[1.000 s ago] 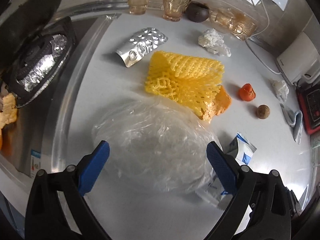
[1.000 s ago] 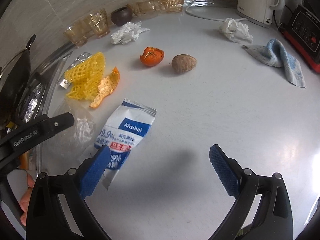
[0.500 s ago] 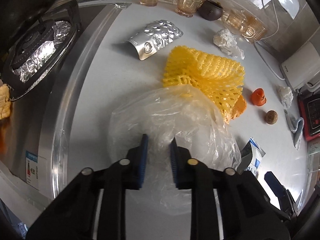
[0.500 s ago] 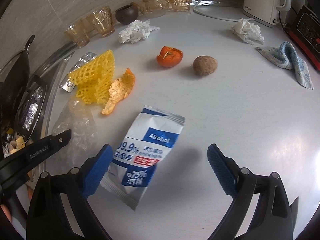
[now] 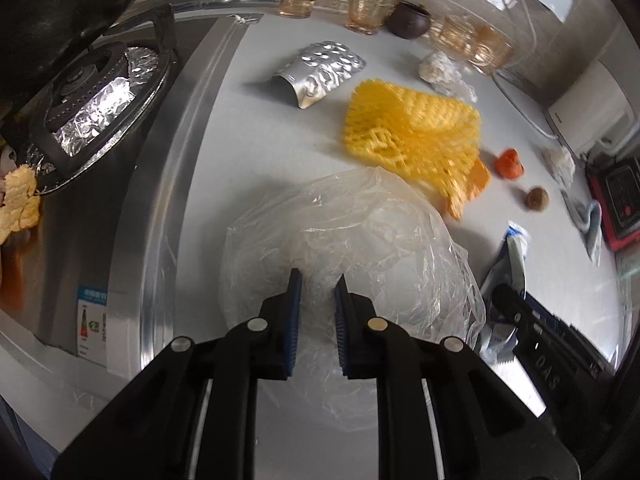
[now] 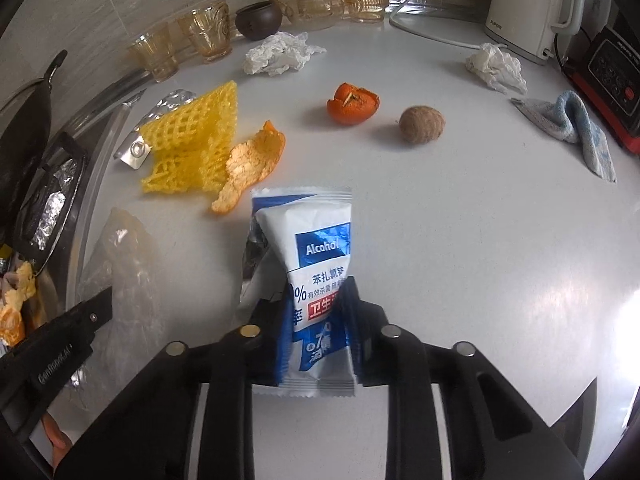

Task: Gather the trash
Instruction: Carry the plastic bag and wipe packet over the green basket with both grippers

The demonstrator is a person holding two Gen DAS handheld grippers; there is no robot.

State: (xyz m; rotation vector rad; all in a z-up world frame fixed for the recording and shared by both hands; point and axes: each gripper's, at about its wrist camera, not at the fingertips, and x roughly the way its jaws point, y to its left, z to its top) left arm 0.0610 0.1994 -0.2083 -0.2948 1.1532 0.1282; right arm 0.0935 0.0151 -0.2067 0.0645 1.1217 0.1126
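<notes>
Pickup step: my left claw (image 5: 316, 280) has just closed on the crumpled clear plastic bag (image 5: 360, 240) lying on the white worktop (image 6: 460, 220), my right claw (image 6: 318, 292) has just pinched the blue-white alcohol-wipe sachet (image 6: 316, 264); next, I judge, sachet into bag.
</notes>
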